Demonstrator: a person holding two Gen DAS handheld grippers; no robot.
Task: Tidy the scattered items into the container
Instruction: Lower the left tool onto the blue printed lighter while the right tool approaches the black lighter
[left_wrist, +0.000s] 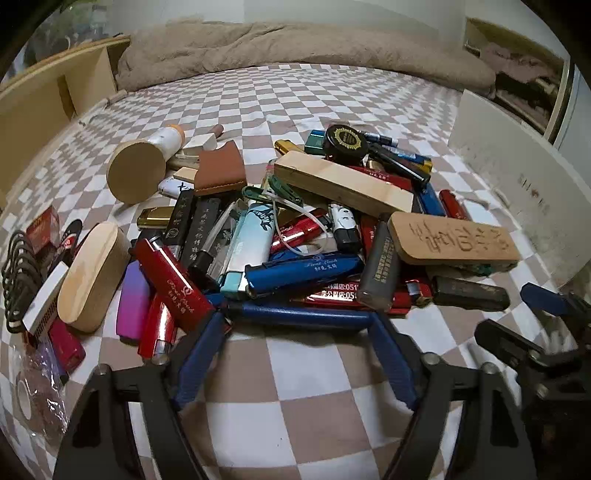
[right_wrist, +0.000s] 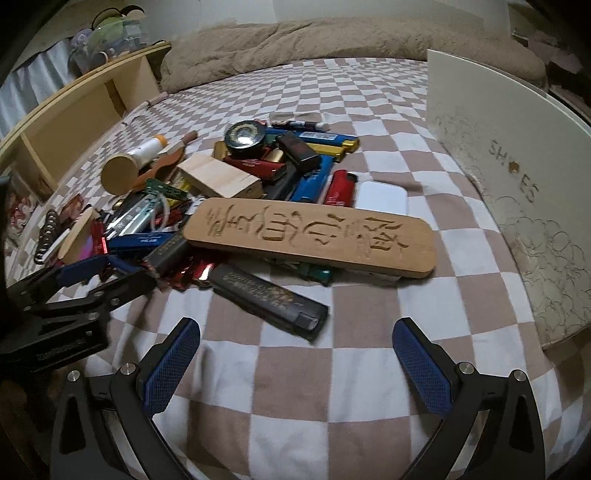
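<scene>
A heap of lighters (left_wrist: 258, 243), batteries, wooden blocks and small tins lies on the checked bed cover. My left gripper (left_wrist: 297, 316) is shut on a dark blue lighter (left_wrist: 299, 314), one pad at each end of it, at the heap's near edge. This gripper also shows in the right wrist view, as the left gripper (right_wrist: 107, 273). A carved wooden plaque (right_wrist: 310, 236) rests on the heap's right side. My right gripper (right_wrist: 295, 325) stands open and holds nothing. A black lighter (right_wrist: 266, 295) lies just ahead of it. The white shoe box (right_wrist: 517, 155) stands at the right.
A beige blanket (left_wrist: 295, 48) is bunched along the far side of the bed. A wooden shelf (right_wrist: 74, 110) runs along the left. Two round wooden lids (left_wrist: 136, 171), a black spiral (left_wrist: 18, 273) and a matchbox lie left of the heap.
</scene>
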